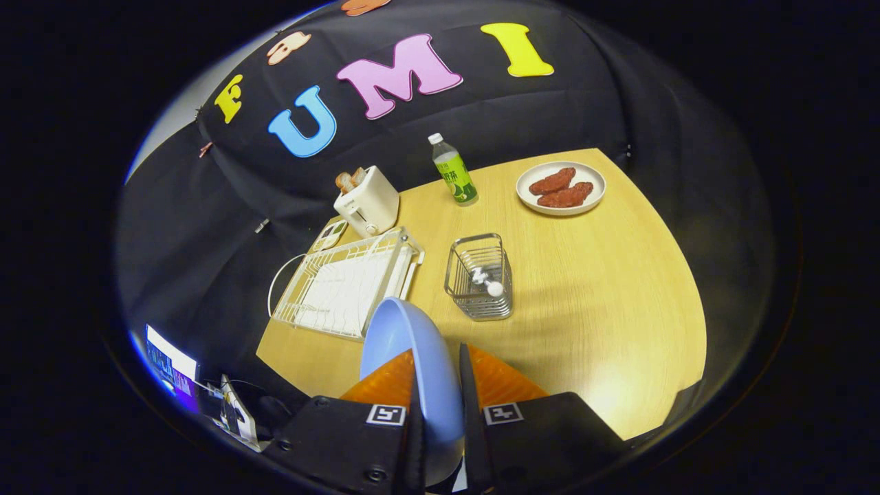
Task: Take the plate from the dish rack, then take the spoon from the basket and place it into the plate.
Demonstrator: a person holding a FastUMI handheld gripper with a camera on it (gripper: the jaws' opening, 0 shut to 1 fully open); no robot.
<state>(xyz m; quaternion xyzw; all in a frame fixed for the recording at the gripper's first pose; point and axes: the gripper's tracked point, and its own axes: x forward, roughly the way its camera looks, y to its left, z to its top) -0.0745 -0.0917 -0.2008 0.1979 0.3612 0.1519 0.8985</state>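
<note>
My gripper (437, 375) is shut on a light blue plate (405, 344), which stands on edge between the two fingers, lifted above the table's near side. The white wire dish rack (344, 285) lies beyond the fingers to the left, with no dishes in it. A small metal wire basket (479, 276) stands just ahead, slightly right of the plate. Inside it a spoon (487, 282) with a white handle leans, its end pointing up.
On the wooden table (605, 295), a white toaster (368, 201) with bread sits behind the rack. A green-labelled bottle (454, 170) stands further back. A white plate with reddish food (561, 187) is at the far right corner. A screen (170, 364) glows off the table's left side.
</note>
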